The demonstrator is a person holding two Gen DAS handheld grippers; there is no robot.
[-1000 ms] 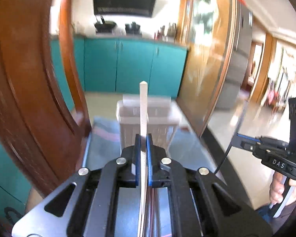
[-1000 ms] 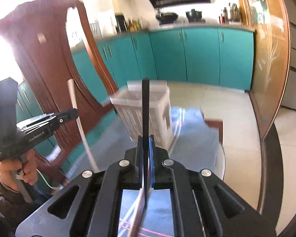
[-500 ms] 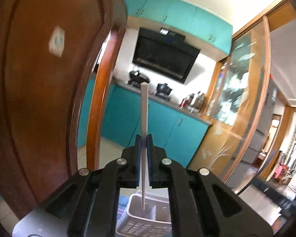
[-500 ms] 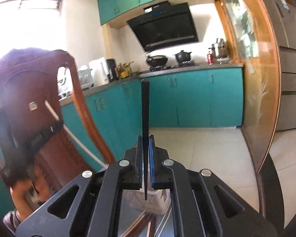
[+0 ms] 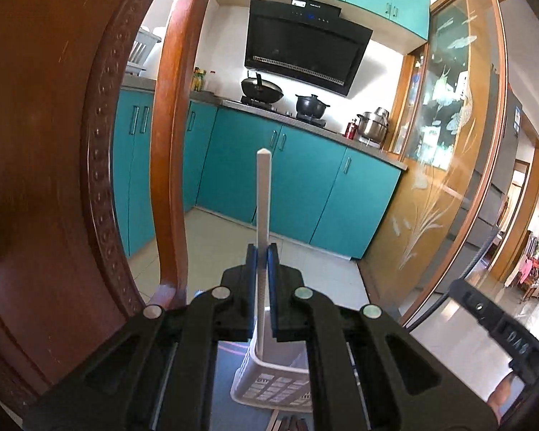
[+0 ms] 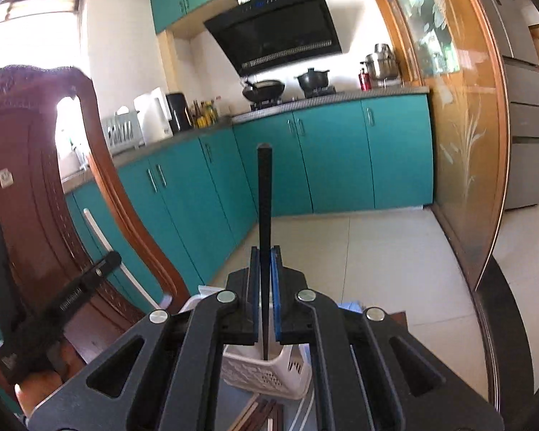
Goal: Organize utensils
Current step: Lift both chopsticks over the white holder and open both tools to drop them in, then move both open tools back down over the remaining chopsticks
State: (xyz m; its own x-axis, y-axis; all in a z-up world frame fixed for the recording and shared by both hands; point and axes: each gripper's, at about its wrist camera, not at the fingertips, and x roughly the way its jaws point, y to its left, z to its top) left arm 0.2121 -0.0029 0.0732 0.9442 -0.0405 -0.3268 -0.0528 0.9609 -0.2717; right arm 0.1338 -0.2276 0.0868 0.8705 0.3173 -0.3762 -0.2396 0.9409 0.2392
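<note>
Left gripper (image 5: 262, 269) clamped on white chopstick (image 5: 262, 215), stick upright, lower tip over white slotted basket (image 5: 269, 391). Right gripper (image 6: 265, 273) clamped on black chopstick (image 6: 265, 215), likewise upright, lower tip just above same basket (image 6: 269, 377). Basket on blue-clothed table, near wooden chair (image 5: 54, 179). More chopsticks (image 6: 266, 413) flat on table at basket's near side. Teal cabinets (image 6: 341, 158) behind.
</note>
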